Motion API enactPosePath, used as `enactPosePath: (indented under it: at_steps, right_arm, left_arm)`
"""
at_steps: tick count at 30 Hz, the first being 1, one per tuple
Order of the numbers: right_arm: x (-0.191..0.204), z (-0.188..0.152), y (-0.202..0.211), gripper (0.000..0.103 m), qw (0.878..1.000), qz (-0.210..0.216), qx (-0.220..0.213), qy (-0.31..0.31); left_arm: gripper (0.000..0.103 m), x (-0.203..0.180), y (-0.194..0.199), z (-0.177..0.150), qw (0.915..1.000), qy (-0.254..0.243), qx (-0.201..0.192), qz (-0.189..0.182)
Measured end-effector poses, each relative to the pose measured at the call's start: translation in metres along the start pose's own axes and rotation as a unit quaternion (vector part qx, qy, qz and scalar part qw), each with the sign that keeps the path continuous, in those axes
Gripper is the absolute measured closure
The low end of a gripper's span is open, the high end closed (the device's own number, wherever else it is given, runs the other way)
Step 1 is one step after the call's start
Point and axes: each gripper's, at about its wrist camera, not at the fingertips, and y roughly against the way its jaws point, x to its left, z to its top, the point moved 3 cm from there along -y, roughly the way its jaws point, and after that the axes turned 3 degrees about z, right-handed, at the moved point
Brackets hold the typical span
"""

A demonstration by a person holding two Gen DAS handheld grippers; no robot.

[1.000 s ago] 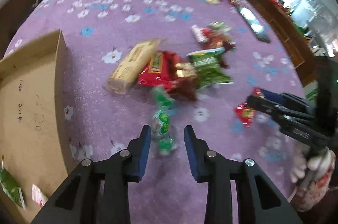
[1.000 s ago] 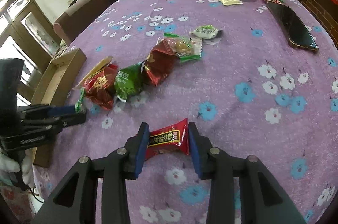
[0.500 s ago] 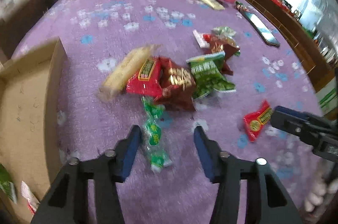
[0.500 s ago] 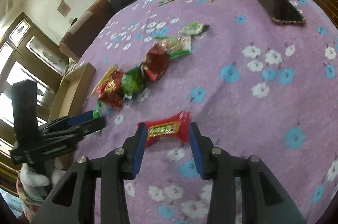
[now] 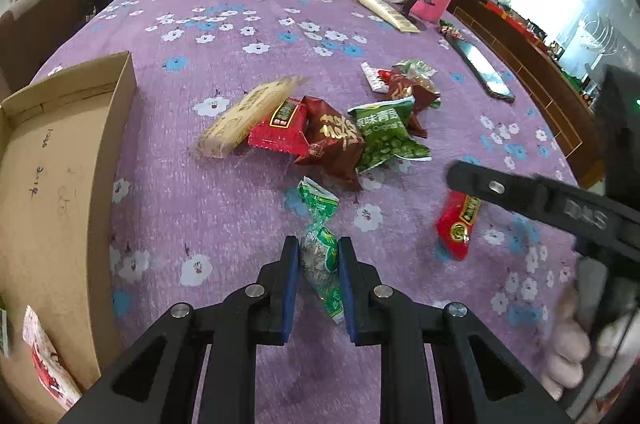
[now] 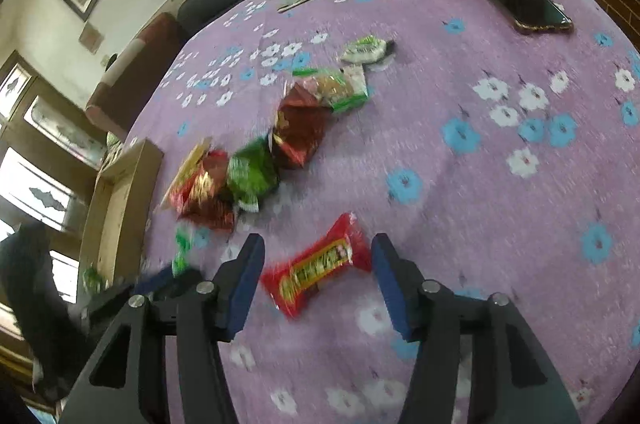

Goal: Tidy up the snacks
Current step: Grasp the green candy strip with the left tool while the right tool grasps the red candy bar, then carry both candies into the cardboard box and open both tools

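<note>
A: L gripper (image 5: 319,266) clamped on the green candy pack (image 5: 320,256), bottom centre of the left wrist view. Pads pinch the fat middle; twisted tails stick out above and below

B: Handling? Looks light, crinkly film, soft contents. Mid-body pinch seems the right spot; I'd guess a tail would slip or tear

A: Agreed. Film prob. slick, so a firm squeeze, but it should give, not crack

B: R gripper (image 6: 318,272)?

A: Jaws opening, straddling the red snack bar (image 6: 318,266), lower centre of the right wrist view. Bar lies flat on the purple cloth (image 6: 500,183) between the pads, neither pad pressing it. Not held

B: Bar sits diagonal in the gap. Thin flat wrapper, so take it across the short width, near mid-length; ends are just crimped seal, floppy

A: Cardboard box (image 5: 60,183) at left edge of the left wrist view, a couple of packs in its lower corner. Likely drop spot for both. Other packs heaped mid-frame, apart from both grippers
</note>
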Motion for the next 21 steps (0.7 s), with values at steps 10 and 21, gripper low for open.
enactPosePath:
  at_steps: [10,21]
  right_arm:
    - [-0.003,-0.009,0.010,0.048,0.999,-0.033,-0.011,0.016]
    - [0.020,-0.014,-0.007,0.067,0.998,-0.052,-0.011,0.023]
  left_arm:
    - [0.084,0.029,0.046,-0.007,0.9970,0.044,-0.053,-0.036]
    - [0.084,0.086,0.081,-0.025,0.9899,0.107,-0.092,-0.016]
